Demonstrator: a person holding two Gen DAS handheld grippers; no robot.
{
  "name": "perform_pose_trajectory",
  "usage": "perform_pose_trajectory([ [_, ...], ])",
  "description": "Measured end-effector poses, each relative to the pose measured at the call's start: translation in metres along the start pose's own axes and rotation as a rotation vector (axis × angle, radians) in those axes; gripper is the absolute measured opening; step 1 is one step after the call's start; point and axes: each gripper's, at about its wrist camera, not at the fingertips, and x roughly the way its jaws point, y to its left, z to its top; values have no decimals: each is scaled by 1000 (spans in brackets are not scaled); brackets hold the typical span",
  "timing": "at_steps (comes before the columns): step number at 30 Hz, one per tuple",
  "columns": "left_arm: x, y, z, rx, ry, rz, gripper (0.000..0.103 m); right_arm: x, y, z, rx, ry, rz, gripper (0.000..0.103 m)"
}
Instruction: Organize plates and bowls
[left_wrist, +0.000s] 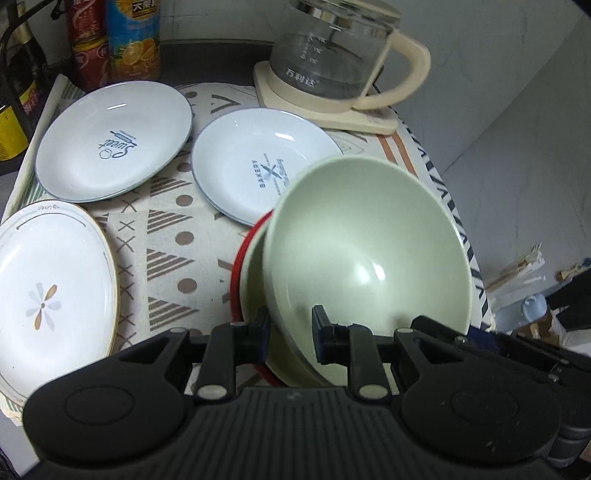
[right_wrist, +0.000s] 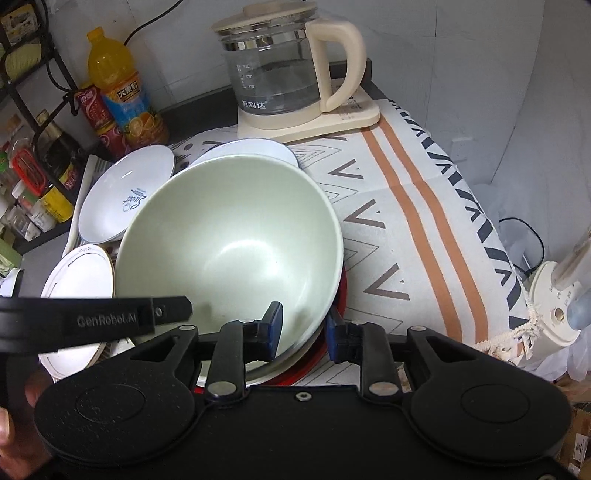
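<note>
Left wrist view: one green bowl (left_wrist: 369, 254) is seen tilted, opening toward the camera, its rim clamped by the left tool (left_wrist: 290, 332), over a second bowl and one red plate (left_wrist: 236, 273). Three plates are counted on the desk cloth (left_wrist: 177, 236): two blue-white (left_wrist: 114, 140), one flowered (left_wrist: 51, 291). One kettle (left_wrist: 332, 62) stands behind.

Right wrist view: the bowl's near rim is clamped by the right tool (right_wrist: 304, 332); two bottles (right_wrist: 122, 96) are seen at left.
</note>
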Motion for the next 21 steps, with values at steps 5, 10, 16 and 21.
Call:
perform_pose_trajectory([
  [5, -6, -2, 5, 10, -10, 14, 25, -1, -1, -1, 14, -2, 3, 27],
  [10, -21, -5, 10, 18, -58, 46, 39, -10, -4, -1, 38, -33, 0, 32],
  [16, -45, -8, 13, 13, -133, 26, 46, -28, 0, 2, 37, -97, 17, 49],
  [21, -63, -4, 5, 14, -176, 42, 56, -41, 8, -6, 30, -139, 39, 64],
])
